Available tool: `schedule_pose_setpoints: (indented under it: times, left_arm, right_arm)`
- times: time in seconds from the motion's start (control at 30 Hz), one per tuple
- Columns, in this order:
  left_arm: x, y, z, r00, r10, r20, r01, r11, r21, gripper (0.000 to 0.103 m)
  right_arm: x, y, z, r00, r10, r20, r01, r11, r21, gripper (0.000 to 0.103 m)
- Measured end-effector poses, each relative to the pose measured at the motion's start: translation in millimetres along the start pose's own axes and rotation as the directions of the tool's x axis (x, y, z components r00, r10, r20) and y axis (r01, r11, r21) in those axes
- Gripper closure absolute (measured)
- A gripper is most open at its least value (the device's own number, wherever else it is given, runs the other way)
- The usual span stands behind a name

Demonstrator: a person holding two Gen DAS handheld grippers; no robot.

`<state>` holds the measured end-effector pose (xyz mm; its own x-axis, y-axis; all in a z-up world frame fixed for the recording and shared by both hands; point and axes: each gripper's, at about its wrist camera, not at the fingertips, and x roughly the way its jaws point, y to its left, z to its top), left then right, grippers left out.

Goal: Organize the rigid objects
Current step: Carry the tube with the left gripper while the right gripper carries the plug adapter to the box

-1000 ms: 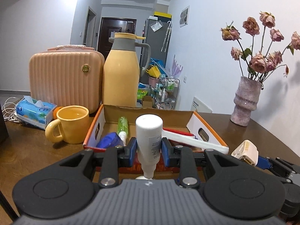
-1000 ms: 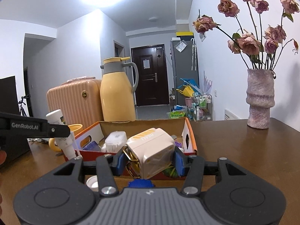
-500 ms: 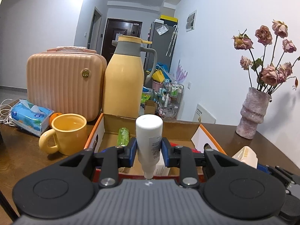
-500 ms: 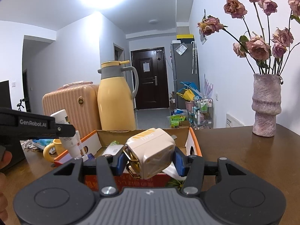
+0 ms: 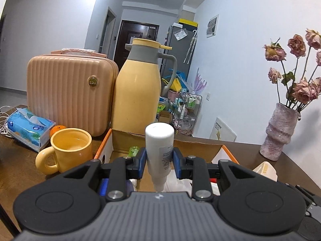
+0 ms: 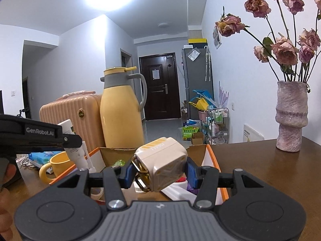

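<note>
While clamped on a white bottle [image 5: 159, 152], left hand-held gripper [image 5: 158, 161], right hand-held gripper [image 6: 160, 172] pinching cream plug adapter [image 6: 163, 166].

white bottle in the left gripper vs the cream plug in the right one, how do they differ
The white bottle is a tall cylinder held with its nozzle pointing down; the cream plug is a blocky cube held tilted. The bottle bears small printed text, the plug orange stripes and brass prongs. Both are gripped above the cardboard box.

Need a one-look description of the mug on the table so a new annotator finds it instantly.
Start at the tall yellow thermos jug behind the orange-edged cardboard box. Left of the box, in front of the ribbed peach case, stands the mug. It is the only open, squat yellow vessel, with a chunky loop handle pointing left.
</note>
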<state>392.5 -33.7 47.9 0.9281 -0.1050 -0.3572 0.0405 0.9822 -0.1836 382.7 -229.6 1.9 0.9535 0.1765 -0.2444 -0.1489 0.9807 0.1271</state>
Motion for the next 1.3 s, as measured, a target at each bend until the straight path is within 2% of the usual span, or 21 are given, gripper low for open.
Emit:
schedule_pose_setpoints:
  times: [0.63,1.3]
  left_arm:
    - [46.6,7.2,15.0,1.000,0.027,-0.003,-0.027,1.000,-0.012,0.075]
    - [96.0,17.7,16.8,0.996,0.081,-0.043,-0.081,0.997,0.022,0.075]
  right_arm:
    - [49.9,6.0,5.7,1.000,0.010,-0.016,-0.010,1.000,-0.023,0.053]
    - [98.0,0.9,4.4,0.997,-0.008,-0.082,0.004,0.999,-0.044,0.053]
